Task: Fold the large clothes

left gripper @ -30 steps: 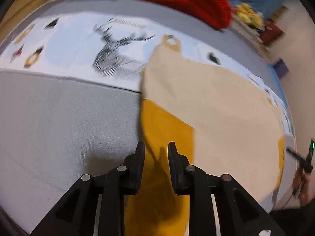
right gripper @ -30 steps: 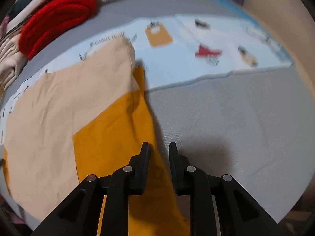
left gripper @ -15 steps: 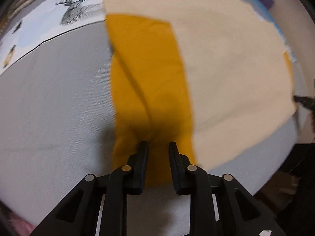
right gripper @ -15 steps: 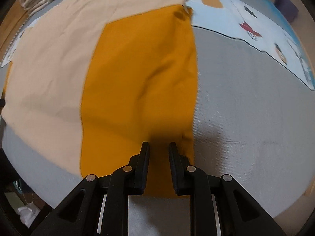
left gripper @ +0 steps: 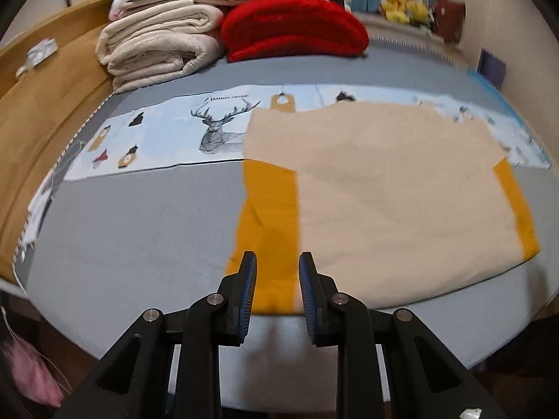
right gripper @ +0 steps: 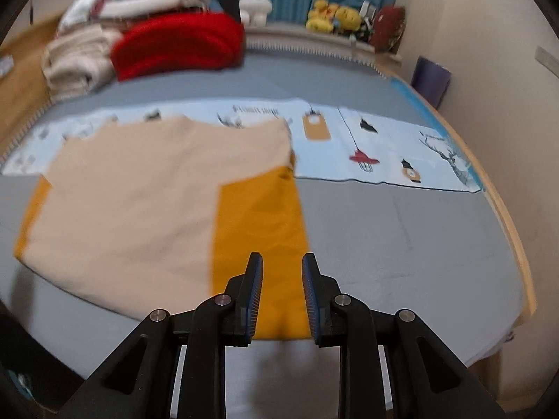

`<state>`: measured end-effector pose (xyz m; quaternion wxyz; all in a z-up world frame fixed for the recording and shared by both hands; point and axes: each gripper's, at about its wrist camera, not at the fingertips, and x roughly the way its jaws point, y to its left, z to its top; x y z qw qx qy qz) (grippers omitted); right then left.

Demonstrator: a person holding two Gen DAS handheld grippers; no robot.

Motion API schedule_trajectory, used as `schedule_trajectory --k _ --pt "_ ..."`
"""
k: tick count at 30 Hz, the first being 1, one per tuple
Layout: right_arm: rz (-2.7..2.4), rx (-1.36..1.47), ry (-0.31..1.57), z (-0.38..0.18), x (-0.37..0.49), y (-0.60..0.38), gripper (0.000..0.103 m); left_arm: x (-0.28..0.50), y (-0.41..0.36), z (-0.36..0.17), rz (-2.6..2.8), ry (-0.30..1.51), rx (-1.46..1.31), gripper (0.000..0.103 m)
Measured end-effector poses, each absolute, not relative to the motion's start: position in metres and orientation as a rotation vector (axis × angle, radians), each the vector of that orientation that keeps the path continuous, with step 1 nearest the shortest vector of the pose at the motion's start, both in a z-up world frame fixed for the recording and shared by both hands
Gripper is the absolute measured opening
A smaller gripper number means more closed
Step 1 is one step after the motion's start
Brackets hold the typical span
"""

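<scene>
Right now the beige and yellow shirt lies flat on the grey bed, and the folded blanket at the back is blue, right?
Not quite. The shirt does lie flat on the grey bed, but the folded blanket at the back is red, not blue. The left wrist view shows it beside the cream pile.

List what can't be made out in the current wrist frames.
- Left wrist: garment near hem between the left claw fingers, hidden by them.
- Right wrist: red blanket and cream stack, motion-blurred; fold detail unreadable.
- Right wrist: text printed on the runner, too small.
</scene>
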<state>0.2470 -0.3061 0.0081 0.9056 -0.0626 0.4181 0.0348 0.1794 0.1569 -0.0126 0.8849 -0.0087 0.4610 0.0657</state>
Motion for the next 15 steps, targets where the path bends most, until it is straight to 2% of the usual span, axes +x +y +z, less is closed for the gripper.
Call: schedule_trajectory --k 8,12,13,14,15 --pt "0.16 -0.111 0.837 0.005 0.189 -0.262 0.025 0.134 0.113 -0.01 0.115 0.932 0.007 0.023" --pt "0.189 -0.153 0.825 -0.004 0.191 -0.248 0.025 0.125 0.104 -0.015 0.063 0.928 0.045 0.022" --pt "0.191 -0.155 0.825 -0.006 0.193 -0.246 0.025 0.126 0.104 -0.021 0.051 0.937 0.052 0.018" --pt "0.192 -0.153 0.825 -0.006 0.194 -0.242 0.025 0.128 0.105 -0.027 0.046 0.945 0.048 0.01" --pt "0.193 -0.149 0.824 -0.007 0.194 -0.237 0.025 0.129 0.106 -0.033 0.04 0.95 0.034 0.009"
